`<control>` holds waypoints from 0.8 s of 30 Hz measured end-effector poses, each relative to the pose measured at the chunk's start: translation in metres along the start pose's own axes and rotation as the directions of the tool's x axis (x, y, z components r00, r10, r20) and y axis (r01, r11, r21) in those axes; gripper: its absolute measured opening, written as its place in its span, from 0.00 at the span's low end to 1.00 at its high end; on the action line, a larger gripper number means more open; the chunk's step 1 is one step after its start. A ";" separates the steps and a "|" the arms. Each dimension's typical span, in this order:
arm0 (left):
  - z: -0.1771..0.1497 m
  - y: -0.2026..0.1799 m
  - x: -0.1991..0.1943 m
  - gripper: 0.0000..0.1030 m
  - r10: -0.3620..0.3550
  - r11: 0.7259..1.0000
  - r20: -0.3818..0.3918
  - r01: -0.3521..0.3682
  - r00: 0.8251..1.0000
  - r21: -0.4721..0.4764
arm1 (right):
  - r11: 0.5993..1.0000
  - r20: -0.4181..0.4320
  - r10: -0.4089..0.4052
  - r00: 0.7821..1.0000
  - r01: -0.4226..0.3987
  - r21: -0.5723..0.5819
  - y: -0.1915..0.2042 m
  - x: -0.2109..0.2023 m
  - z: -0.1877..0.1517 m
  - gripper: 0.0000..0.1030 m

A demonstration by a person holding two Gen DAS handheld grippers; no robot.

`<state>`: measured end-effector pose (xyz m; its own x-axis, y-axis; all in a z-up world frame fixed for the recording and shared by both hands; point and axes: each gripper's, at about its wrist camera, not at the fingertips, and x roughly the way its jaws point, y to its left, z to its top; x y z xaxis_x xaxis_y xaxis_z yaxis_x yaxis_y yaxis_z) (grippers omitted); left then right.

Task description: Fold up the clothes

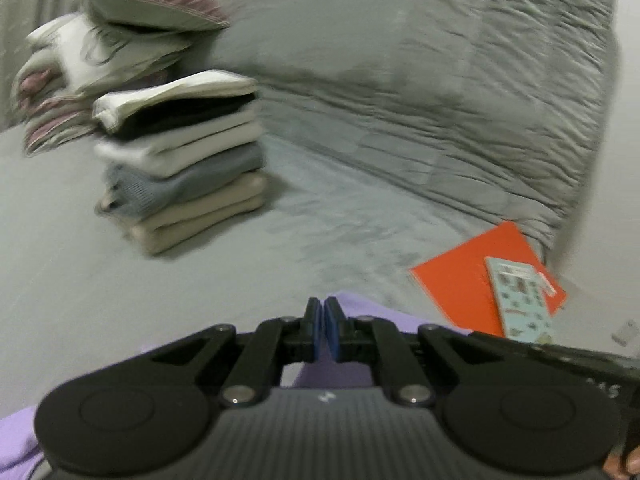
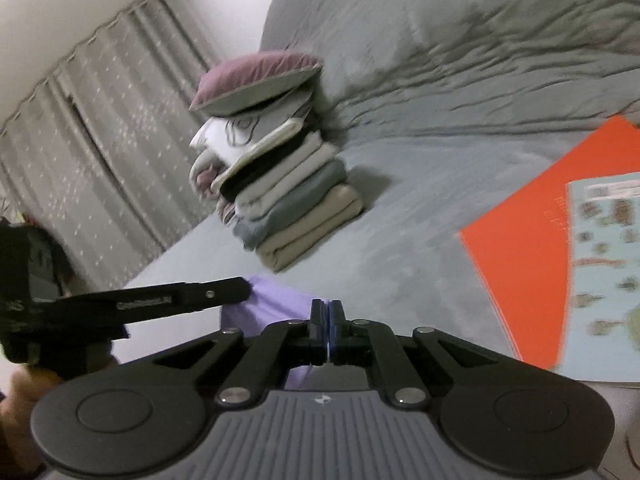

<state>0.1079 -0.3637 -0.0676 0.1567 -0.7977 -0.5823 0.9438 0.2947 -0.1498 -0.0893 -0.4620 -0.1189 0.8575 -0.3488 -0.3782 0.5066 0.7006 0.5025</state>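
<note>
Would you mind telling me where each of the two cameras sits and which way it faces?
Left wrist: on the left gripper, looking along its closed jaws over the lilac garment toward the stack of folded clothes and orange folder; fingertips show at the bottom right corner.
Right wrist: on the right gripper, jaws closed, facing the same stack, with the curtain at left; the left gripper and a hand show.
Shared: bed, stack, folder, lilac garment.

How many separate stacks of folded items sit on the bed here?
2. A nearer stack of folded clothes lies on the grey bed, beige at the bottom; a taller pile topped by a mauve cushion stands right behind it. Anything further behind would be hidden.
</note>
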 end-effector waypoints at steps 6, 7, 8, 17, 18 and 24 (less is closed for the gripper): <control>0.004 -0.048 0.023 0.05 -0.052 0.993 -0.023 0.054 0.998 0.104 | 0.998 0.032 -0.063 0.997 0.063 -0.009 -0.015 -0.035 0.004 0.05; 0.002 -0.054 0.029 0.05 -0.053 0.992 -0.030 0.056 0.998 0.111 | 0.997 0.033 -0.073 0.997 0.073 -0.009 -0.019 -0.039 0.005 0.05; 0.000 -0.059 0.035 0.05 -0.054 0.991 -0.038 0.058 0.998 0.118 | 0.997 0.030 -0.078 0.997 0.078 -0.008 -0.023 -0.041 0.004 0.05; -0.035 -0.072 0.074 0.05 -0.023 0.993 -0.075 0.031 0.997 0.114 | 0.986 -0.059 -0.167 0.984 0.167 0.000 -0.058 -0.025 -0.023 0.05; -0.039 -0.072 0.076 0.05 -0.018 0.994 -0.073 0.026 0.997 0.110 | 0.985 -0.069 -0.174 0.982 0.174 -0.002 -0.061 -0.022 -0.026 0.05; -0.059 -0.071 0.086 0.08 0.009 0.996 -0.050 -0.004 0.999 0.092 | 0.978 -0.078 -0.205 0.976 0.202 -0.044 -0.061 -0.016 -0.036 0.05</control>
<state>0.0372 -0.4220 -0.1545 0.1501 -0.7677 -0.6229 0.9659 0.2483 -0.0732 -0.1370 -0.4774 -0.1714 0.7260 -0.4352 -0.5324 0.6647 0.6425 0.3813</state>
